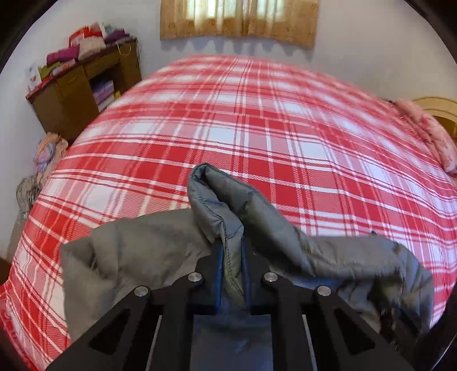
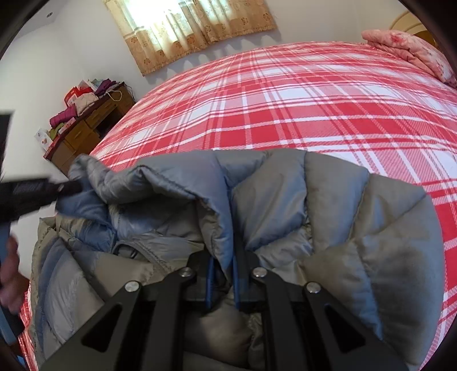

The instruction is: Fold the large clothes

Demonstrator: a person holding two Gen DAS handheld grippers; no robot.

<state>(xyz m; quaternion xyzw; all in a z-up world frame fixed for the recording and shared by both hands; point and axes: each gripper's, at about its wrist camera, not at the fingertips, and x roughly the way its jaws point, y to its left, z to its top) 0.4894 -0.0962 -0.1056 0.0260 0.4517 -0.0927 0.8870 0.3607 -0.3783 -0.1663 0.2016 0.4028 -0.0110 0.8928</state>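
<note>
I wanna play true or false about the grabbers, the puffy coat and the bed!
1. Both grippers pinch the grey puffer jacket. True: the left gripper and right gripper each clamp a fold.
2. The bedspread is blue striped. False: it is red and white plaid.
3. A wooden desk stacked with folded clothes stands beside the bed. True.
4. The curtain is open. False: it is drawn, and light glows through it.

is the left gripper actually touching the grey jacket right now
Touching. In the left wrist view, the left gripper has a fold of the grey jacket pinched between its two fingers, the fabric filling the gap.
</note>
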